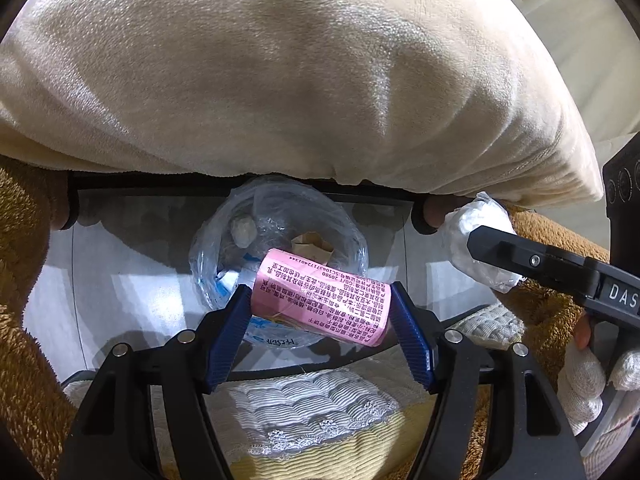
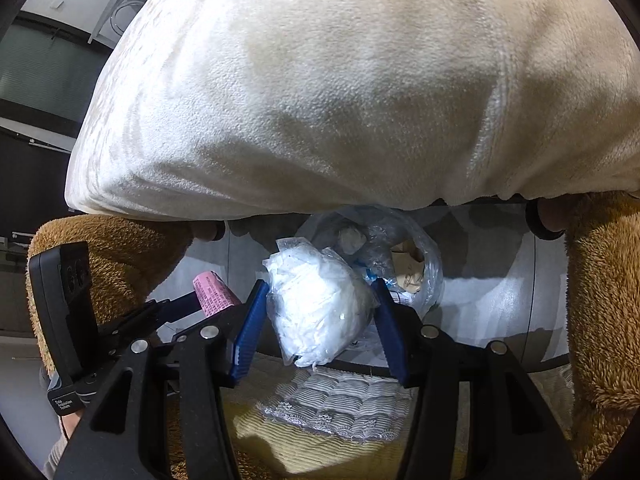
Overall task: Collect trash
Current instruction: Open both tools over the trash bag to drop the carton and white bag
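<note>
The left tongs [image 1: 320,312] grip a pink carton [image 1: 324,298] printed with dark text, blue pads [image 1: 230,332] pressed on both its sides. It hangs tilted over the open mouth of a clear bag [image 1: 280,240] – the bag sits on a pale grey floor [image 1: 120,280] and already holds a grey wad [image 1: 243,231] and a scrap of brown paper [image 1: 312,244].

The right tongs [image 2: 316,316] clamp a white wad of crumpled film [image 2: 316,300] between their blue pads, just beside the bag's rim [image 2: 432,264], on its left in the right wrist view. In that view the carton [image 2: 214,294] shows at the left, close to the wad. The left wrist view shows the right tongs' black finger [image 1: 520,256] lying across the wad [image 1: 476,236], and a white knit glove [image 1: 584,384] at the right edge.

Above both – a cream plush cushion [image 1: 280,72] fills the upper frame. Brown fleece [image 1: 24,280] flanks the floor on both sides. Below the tongs lies white quilted cloth with a lace edge [image 1: 308,404] over something yellow [image 1: 320,464]
</note>
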The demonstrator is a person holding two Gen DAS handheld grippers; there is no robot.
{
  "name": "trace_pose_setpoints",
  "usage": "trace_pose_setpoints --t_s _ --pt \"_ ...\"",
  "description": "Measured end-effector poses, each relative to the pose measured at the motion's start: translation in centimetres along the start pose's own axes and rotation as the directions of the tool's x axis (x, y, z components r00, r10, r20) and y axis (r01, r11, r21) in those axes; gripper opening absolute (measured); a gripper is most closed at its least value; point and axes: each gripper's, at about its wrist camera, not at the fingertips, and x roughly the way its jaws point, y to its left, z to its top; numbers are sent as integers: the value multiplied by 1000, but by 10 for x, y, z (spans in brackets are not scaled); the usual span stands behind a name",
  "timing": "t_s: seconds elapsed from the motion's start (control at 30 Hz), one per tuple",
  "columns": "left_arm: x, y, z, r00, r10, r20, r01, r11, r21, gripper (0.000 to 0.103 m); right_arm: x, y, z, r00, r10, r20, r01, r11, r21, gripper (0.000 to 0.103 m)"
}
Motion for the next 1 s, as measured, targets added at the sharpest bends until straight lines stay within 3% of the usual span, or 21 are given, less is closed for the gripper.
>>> trace_pose_setpoints --t_s 0.07,0.17,0.73,1.0 --pt "0 0 0 1000 -3 -3 3 1000 -1 68 1 2 0 1000 -2 1 2 1000 -5 54" --pt "-3 3 2 999 -33 -2 33 999 -27 80 -1 2 1 1000 3 15 -3 1000 5 64" --pt "-14 3 4 998 -40 45 42 999 -32 80 -12 3 2 999 16 51 -15 1000 -8 64" --pt "-34 3 3 991 -79 110 81 997 -9 80 -27 5 -1 993 45 106 -41 998 -39 64"
